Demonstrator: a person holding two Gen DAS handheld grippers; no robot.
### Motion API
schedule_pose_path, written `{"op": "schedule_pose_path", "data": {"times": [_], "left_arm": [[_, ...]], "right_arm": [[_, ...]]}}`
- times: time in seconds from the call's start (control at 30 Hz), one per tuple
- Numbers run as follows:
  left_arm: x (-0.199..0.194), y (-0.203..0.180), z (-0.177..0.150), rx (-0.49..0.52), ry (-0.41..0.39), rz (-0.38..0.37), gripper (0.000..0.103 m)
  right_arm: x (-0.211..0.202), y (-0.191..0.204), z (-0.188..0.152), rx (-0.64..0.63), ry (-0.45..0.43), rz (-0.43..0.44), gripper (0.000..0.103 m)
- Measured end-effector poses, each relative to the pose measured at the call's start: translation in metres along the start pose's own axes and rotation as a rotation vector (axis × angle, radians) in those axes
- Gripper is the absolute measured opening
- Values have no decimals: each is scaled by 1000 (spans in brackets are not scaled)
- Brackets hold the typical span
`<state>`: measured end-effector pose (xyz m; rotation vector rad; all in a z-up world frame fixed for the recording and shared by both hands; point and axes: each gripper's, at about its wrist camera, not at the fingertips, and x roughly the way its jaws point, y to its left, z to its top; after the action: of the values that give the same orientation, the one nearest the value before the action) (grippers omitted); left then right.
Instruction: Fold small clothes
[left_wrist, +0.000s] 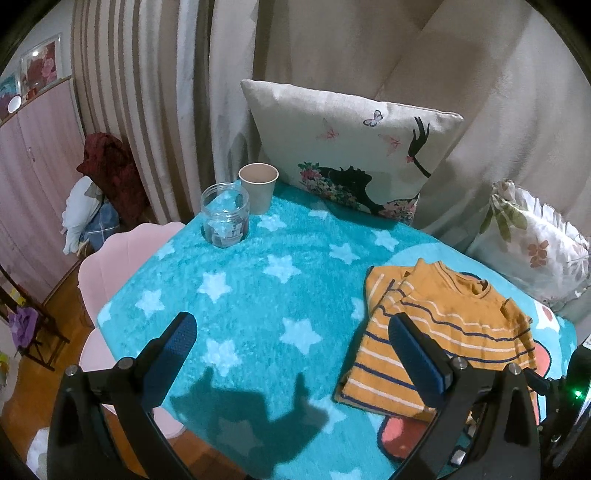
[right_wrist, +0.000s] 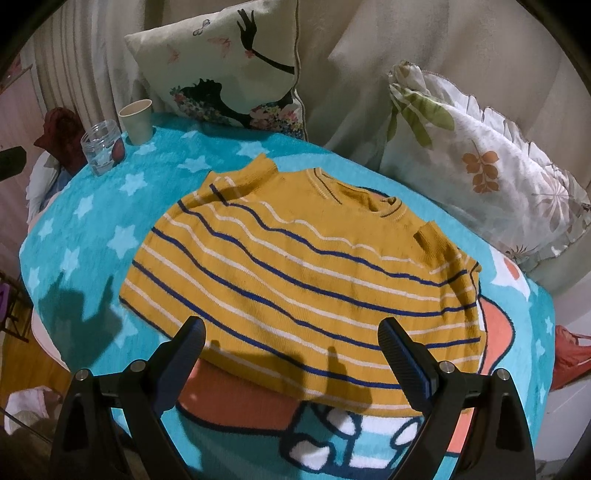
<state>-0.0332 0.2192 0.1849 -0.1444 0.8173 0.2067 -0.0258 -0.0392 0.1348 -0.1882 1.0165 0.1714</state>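
Observation:
A small mustard-yellow sweater with blue and white stripes lies flat on the turquoise star blanket, both sleeves folded in over the body. In the left wrist view the sweater lies at the right. My left gripper is open and empty, held above the blanket to the left of the sweater. My right gripper is open and empty, held just above the sweater's near hem.
A glass jar and a paper cup stand at the blanket's far left corner. A butterfly cushion and a floral cushion lean at the back. A pink chair stands beyond the left edge.

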Motion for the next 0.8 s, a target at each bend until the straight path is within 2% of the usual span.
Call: {"op": "schedule_pose_path", "data": {"times": [0.8], "left_arm": [[-8,-1,-17,-28,31,-6,103]], "right_arm": [[-4,-1,-7,-14,5,4,97]]}}
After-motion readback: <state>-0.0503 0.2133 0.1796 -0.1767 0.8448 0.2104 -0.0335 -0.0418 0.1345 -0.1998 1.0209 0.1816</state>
